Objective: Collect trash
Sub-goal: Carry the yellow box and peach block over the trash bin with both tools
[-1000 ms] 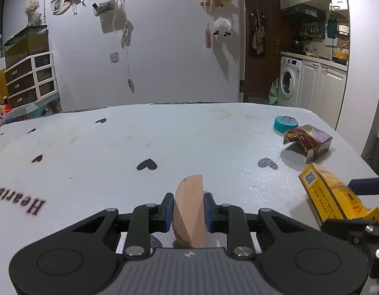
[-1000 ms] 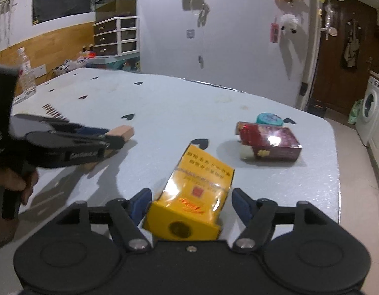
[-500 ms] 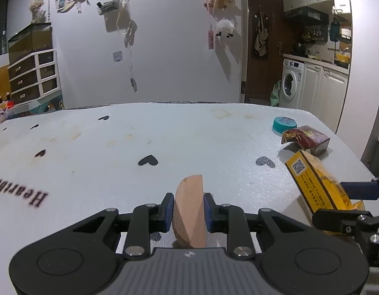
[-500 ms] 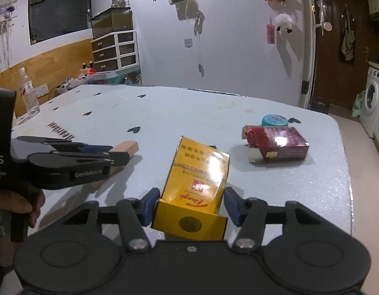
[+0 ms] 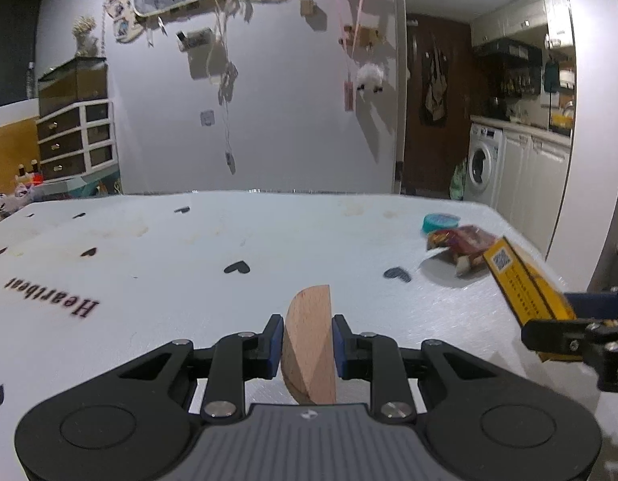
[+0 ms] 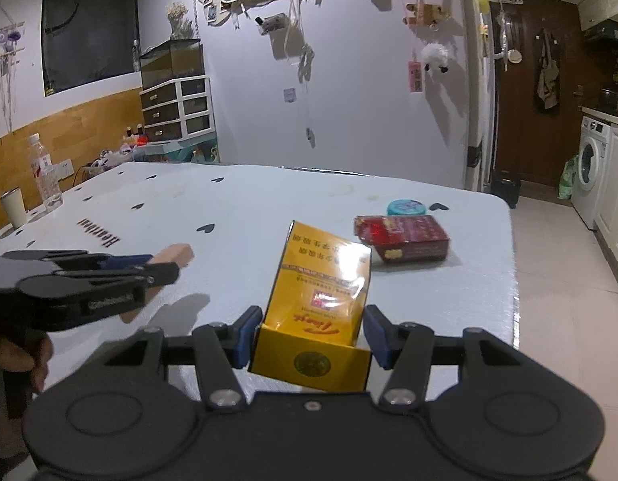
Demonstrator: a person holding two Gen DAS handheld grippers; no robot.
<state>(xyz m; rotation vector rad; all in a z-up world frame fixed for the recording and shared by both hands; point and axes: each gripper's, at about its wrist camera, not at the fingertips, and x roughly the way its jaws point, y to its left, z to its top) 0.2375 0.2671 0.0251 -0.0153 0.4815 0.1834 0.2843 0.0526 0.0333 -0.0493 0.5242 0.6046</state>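
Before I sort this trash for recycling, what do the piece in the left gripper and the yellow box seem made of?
The half-round piece looks like bare, unvarnished wood: pale, matte, faint grain. The yellow box looks like printed cardboard under glossy film, judging by the glare on its face and open flap end.

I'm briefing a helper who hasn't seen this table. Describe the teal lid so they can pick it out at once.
Start at the white table and go to its far corner nearest the washing machine. There a red packet lies flat; the teal lid sits just behind it. It is the only round, flat, blue-green thing there.
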